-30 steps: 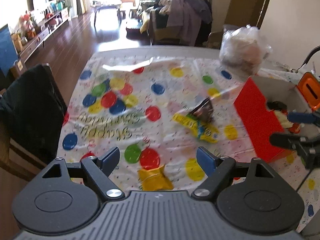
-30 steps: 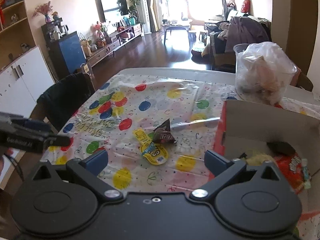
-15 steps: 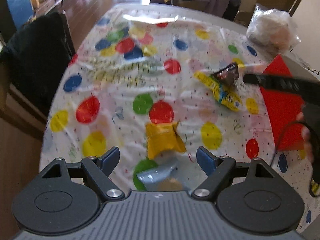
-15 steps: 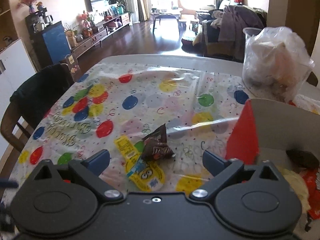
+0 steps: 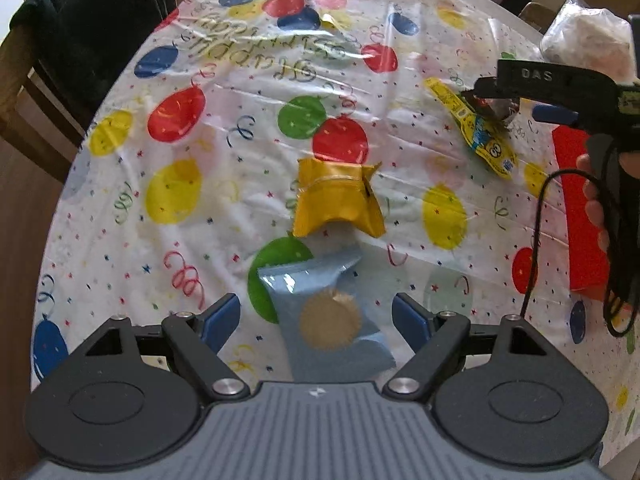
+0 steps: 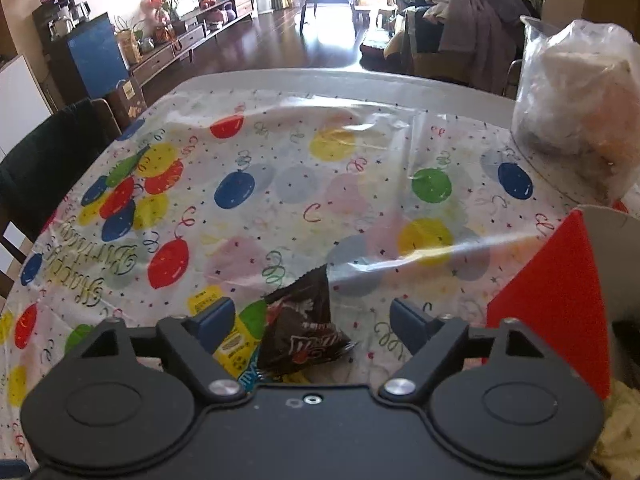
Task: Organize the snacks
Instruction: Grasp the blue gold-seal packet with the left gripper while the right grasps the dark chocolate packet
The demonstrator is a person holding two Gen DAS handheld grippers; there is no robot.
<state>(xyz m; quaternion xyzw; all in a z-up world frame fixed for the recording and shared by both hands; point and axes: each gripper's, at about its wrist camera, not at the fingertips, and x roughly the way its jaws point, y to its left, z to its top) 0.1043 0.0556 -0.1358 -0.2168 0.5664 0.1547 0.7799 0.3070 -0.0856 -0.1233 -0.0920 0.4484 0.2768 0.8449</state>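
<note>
Blue packet seen only from left tool, released | right tool closing around brown packet, untouched

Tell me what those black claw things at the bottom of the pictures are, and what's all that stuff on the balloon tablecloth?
Those are two hand-held grippers; a person holds one in each hand, and each carries a camera looking along its fingers. One picture comes from the left gripper, one from the right gripper. On the balloon tablecloth lie snacks: a blue packet, a yellow packet, a brown chocolate packet and a long yellow wrapper. A red box waits beside them. The left gripper is open over the blue packet. The right one has just been closing around the brown packet, not pressing it yet. Nothing is held.
</note>
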